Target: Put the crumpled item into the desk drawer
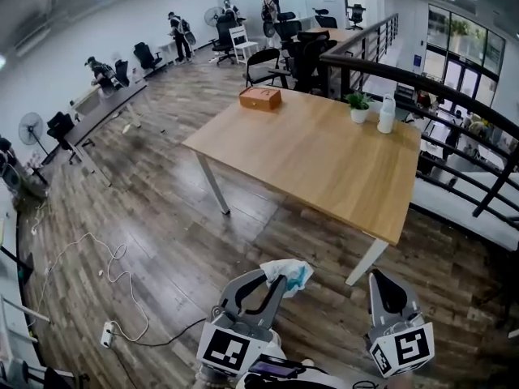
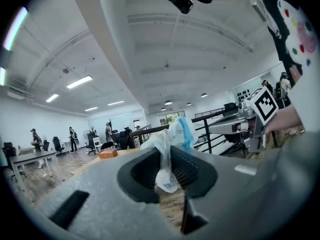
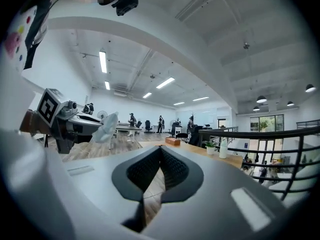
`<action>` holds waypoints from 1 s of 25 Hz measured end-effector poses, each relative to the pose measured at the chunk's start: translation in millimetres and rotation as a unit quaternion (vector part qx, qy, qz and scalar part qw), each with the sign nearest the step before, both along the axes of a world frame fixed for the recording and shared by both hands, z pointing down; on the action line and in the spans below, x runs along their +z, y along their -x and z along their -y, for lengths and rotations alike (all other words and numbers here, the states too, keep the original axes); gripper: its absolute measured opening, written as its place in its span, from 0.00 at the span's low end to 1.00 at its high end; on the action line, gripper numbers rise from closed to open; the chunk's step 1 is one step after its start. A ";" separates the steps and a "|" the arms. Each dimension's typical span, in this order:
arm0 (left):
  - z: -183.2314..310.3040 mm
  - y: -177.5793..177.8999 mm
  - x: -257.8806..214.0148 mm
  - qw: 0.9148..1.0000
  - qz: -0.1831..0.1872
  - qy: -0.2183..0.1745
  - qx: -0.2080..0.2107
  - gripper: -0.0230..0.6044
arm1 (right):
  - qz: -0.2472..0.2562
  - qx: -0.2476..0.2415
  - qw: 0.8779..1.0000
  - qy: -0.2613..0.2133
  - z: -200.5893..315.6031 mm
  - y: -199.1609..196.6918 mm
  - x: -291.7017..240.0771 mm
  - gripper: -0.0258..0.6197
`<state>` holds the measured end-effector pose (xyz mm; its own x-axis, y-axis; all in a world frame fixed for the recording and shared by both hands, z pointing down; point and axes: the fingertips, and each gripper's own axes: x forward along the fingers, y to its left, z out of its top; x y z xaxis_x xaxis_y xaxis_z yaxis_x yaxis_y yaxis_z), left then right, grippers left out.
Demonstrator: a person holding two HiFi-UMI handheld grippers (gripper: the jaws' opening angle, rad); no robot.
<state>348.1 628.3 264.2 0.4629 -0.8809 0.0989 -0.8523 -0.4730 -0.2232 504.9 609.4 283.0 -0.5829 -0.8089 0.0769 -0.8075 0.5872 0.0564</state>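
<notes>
Office floor, light wooden tabletop (image 1: 324, 152) ahead; left gripper (image 1: 272, 282) jaws pinch crumpled white-blue plastic wrapper (image 1: 292, 272); right gripper (image 3: 160, 154) jaws closed, empty. Carrying step; next, locate the drawer.

head view's bottom edge chops left gripper (image 1: 272, 286) and right gripper (image 1: 383, 280); wad (image 2: 164, 151) half buried in left jaws; far people (image 1: 180, 32) too tiny

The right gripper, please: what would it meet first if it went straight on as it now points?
Probably the near edge of the wooden table; height is unclear, so the right gripper might pass above it.
</notes>
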 end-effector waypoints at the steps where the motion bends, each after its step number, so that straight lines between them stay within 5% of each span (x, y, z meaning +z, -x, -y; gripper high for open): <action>1: 2.9 9.4 0.6 1.000 -0.001 -0.002 -0.009 0.14 | -0.002 -0.009 1.000 -0.002 4.7 9.6 -0.1 0.04; 25: 161.2 271.9 -16.4 0.995 -0.007 -0.010 -0.101 0.14 | -0.019 -0.108 0.994 -0.014 187.3 282.2 -23.0 0.04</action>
<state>76.1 467.1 247.7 0.2766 -0.9580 0.0758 -0.9330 -0.2866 -0.2178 222.8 422.1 260.1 -0.7400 -0.6676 0.0811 -0.6600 0.7441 0.1034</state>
